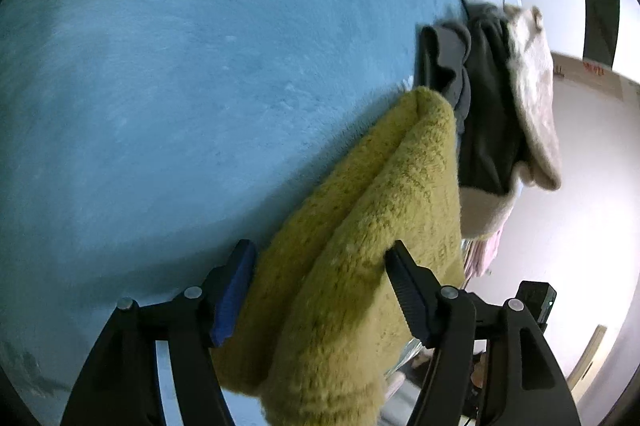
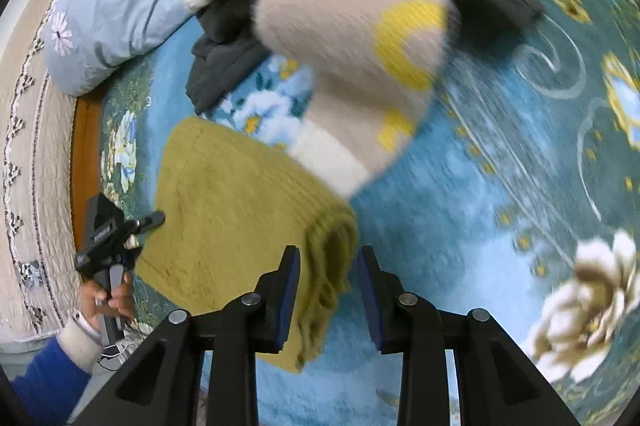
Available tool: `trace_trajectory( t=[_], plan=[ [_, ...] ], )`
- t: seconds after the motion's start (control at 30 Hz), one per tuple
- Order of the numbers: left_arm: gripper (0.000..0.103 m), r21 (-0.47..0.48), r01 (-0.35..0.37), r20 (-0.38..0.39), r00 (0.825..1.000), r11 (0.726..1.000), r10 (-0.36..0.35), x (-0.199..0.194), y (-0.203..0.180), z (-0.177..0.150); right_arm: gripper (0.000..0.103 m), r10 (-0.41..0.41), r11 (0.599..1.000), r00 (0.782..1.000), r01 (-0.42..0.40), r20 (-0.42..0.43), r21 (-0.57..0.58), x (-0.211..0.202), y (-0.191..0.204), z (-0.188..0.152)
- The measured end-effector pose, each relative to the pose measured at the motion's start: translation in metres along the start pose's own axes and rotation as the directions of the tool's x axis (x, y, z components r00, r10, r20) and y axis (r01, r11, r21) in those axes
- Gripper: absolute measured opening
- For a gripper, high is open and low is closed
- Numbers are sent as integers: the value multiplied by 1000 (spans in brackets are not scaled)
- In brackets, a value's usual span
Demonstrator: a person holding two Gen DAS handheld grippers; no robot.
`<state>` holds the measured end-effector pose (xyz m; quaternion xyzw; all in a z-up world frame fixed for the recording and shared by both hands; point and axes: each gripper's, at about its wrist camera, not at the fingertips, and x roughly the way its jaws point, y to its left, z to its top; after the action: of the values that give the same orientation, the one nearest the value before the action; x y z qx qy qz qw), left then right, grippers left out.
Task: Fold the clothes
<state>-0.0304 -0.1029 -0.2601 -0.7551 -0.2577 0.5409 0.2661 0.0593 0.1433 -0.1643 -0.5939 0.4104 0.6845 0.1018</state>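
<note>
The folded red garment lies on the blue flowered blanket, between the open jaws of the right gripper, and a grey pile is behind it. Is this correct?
Not quite: the folded garment is olive-yellow, not red, as the right wrist view shows. The rest holds: it lies on the blue flowered blanket, its rolled edge between the open jaws of the right gripper, with a grey pile behind it.

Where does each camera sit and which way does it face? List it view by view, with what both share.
Left wrist: on the left gripper, looking along the blue blanket; only its fingers show.
Right wrist: on the right gripper, looking down; a hand holding the other gripper shows.
Shared: the yellow-green garment, the clothes pile.
</note>
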Motion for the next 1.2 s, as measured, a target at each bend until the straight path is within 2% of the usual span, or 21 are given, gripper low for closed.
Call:
trace_trajectory(
  t=[0.13, 0.23, 0.3, 0.33, 0.37, 0.43, 0.6, 0.7, 0.9, 1.0, 1.1, 1.2],
  plan=[
    [68, 70, -28, -47, 998, 997, 31, 10, -14, 6, 33, 15, 999, 1000, -15, 3, 41, 2, -9, -14],
    [65, 125, -72, -37, 996, 990, 77, 12, -26, 4, 33, 27, 997, 1000, -28, 6, 72, 3, -15, -25],
    [44, 158, -98, -10, 995, 982, 101, 11, -34, -2, 33, 35, 995, 999, -36, 8, 92, 4, -19, -32],
    [41, 173, -107, 6, 994, 979, 107, 10, -37, -6, 33, 41, 994, 999, -42, 11, 102, 4, -21, -35],
    [34, 188, -116, 21, 993, 975, 114, 8, -40, -11, 33, 47, 993, 999, -49, 15, 112, 5, -21, -37],
    [31, 204, -118, 63, 992, 972, 107, 3, -44, -21, 33, 60, 990, 998, -63, 21, 130, 8, -23, -42],
    [28, 125, -79, 173, 983, 989, 57, -20, -21, -61, 33, 103, 983, 994, -108, 38, 149, 13, -18, -52],
    [28, 27, -60, 221, 974, 998, 52, -36, 7, -85, 33, 144, 978, 989, -148, 34, 149, 21, -10, -57],
    [28, -144, -35, 305, 949, 989, 78, -63, 52, -120, 33, 209, 971, 978, -208, 5, 114, 46, 15, -66],
    [29, -196, -29, 308, 947, 980, 90, -61, 61, -125, 33, 234, 967, 972, -230, -18, 111, 62, 26, -69],
    [32, -210, -45, 277, 955, 977, 103, -61, 57, -119, 40, 223, 970, 974, -219, -27, 108, 76, 33, -70],
    [33, -200, -54, 248, 963, 978, 104, -67, 51, -118, 40, 234, 965, 972, -228, -32, 130, 86, 33, -71]
  ],
)
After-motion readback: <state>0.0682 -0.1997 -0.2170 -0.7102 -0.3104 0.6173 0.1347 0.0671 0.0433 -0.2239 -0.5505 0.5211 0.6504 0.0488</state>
